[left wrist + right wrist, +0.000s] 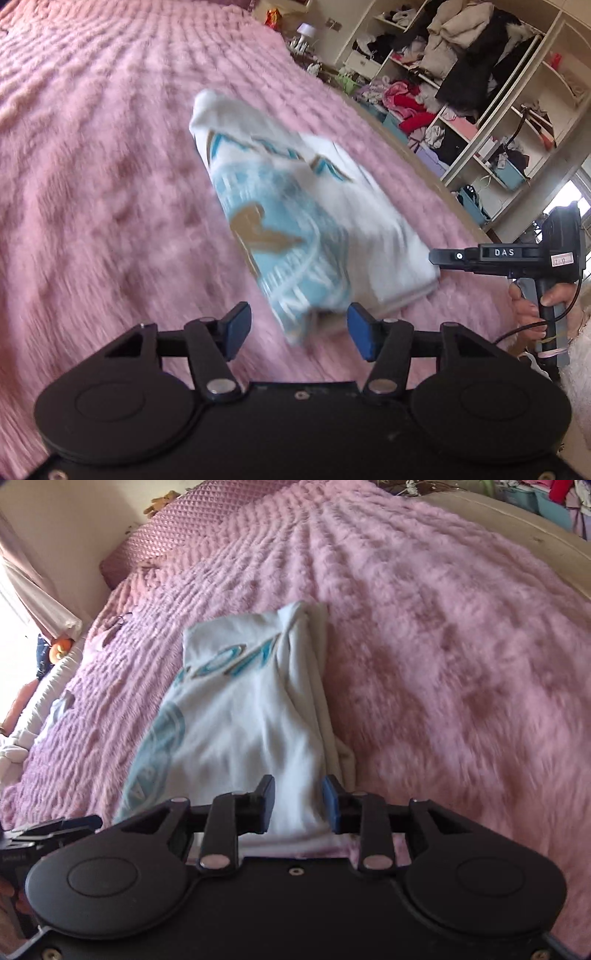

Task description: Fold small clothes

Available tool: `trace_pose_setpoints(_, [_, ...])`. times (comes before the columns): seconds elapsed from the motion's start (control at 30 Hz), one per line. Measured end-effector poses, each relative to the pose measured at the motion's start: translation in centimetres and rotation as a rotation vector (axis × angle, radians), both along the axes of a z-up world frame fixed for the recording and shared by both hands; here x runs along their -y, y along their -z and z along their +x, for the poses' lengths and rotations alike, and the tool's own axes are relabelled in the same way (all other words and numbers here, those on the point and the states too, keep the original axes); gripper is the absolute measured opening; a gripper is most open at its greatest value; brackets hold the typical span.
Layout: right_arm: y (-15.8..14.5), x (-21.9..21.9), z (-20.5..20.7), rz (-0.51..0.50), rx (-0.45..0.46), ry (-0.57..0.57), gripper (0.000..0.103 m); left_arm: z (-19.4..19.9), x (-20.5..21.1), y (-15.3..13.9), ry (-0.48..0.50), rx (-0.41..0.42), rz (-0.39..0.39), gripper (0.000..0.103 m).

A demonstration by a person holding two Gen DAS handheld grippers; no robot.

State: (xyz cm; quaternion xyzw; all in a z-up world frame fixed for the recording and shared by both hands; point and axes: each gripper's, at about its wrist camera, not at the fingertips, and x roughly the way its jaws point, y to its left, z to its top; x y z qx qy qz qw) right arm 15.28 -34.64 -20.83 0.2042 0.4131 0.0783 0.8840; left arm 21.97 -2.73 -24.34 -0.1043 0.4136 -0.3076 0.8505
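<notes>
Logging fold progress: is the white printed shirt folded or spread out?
Folded. The white printed shirt lies as a narrow stack on the pink blanket, layered edges showing along its right side.

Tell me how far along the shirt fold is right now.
Done: the white shirt lies on the pink blanket narrowed into a long layered strip. In hand: nothing gripped; the left gripper is open at its near end, and the right gripper is open over the other end. Left: folding the strip shorter.

Folded white blue-printed shirt on bedspread
</notes>
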Motion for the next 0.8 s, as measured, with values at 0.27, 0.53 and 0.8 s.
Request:
trace_pose_setpoints(0.27, [0.6,-0.9,-0.4,-0.027,-0.001,0.046,0.036,-0.8,3.6,2.1,0.009,0.091,0.168,0.008])
trace_pose_setpoints(0.53, [0.5,-1.3,0.0,-0.023,0.002,0.044,0.037,-0.6,4.9,2.6,-0.042,0.107,0.234,0.038])
trace_pose_setpoints(0.8, [0.2,-2.2,-0.2,-0.063,0.021,0.048,0.019,-0.4,6.1,2.7,-0.073,0.145,0.277,0.006])
